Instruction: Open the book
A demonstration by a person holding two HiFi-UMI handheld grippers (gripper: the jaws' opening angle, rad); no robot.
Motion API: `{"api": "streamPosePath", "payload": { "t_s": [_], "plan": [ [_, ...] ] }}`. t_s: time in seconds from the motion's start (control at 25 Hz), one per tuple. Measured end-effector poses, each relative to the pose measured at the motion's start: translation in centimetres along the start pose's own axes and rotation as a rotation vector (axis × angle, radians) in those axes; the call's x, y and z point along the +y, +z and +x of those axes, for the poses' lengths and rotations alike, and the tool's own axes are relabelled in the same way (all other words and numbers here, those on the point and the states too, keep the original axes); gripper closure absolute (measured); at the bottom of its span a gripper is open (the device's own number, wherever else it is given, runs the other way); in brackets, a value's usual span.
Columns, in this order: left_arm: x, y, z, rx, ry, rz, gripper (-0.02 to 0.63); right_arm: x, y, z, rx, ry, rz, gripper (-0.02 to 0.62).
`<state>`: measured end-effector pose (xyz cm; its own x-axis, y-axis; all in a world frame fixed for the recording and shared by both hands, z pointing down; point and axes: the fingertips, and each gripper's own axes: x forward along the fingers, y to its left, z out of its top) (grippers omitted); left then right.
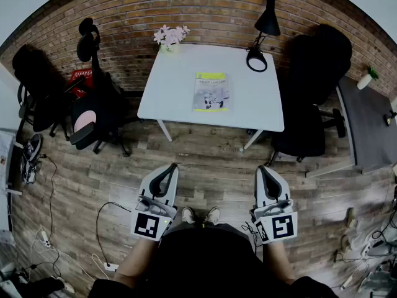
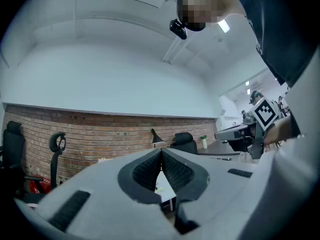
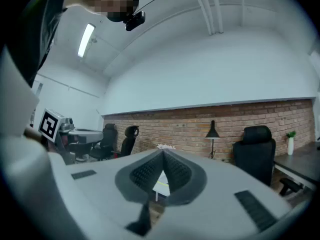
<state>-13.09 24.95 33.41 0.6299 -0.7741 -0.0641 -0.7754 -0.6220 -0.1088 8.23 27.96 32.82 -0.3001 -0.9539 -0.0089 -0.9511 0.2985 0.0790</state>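
The book (image 1: 211, 92) lies closed, with a yellow-green and grey cover, on the middle of the white table (image 1: 180, 85) in the head view. Both grippers are held low, close to my body and well short of the table, over the wooden floor. My left gripper (image 1: 172, 166) points toward the table with its tips together and nothing between them. In its own view the left gripper (image 2: 161, 150) has its dark pads meeting at the tip. My right gripper (image 1: 260, 168) stands parallel to it, also shut and empty. In the right gripper view the right gripper (image 3: 163, 152) shows its pads touching.
A black desk lamp (image 1: 263, 33) and a pot of pink flowers (image 1: 170, 36) stand at the table's far edge, against a brick wall. Black office chairs stand left (image 1: 93, 113) and right (image 1: 313, 92) of the table. A dark desk (image 1: 366, 126) is at far right. Cables lie on the floor at left (image 1: 102, 228).
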Motion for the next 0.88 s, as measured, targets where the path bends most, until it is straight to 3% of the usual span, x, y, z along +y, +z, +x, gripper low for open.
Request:
{"api": "streamPosePath", "payload": {
  "t_s": [0.28,0.6,0.88],
  "plan": [
    [-0.7,0.2,0.2,-0.008,0.007,0.033,0.583,-0.2,-0.3,-0.2,-0.003,0.039,0.009,0.581],
    [-0.6,-2.0,0.0,0.061,0.054,0.017,0.583,-1.0,-2.6,0.2,0.001,0.088,0.056,0.581],
    [0.0,-4.4,4.1,0.08,0.007,-0.002,0.583,-2.3,-3.9,3.1,0.034,0.091,0.037,0.581]
  ]
}}
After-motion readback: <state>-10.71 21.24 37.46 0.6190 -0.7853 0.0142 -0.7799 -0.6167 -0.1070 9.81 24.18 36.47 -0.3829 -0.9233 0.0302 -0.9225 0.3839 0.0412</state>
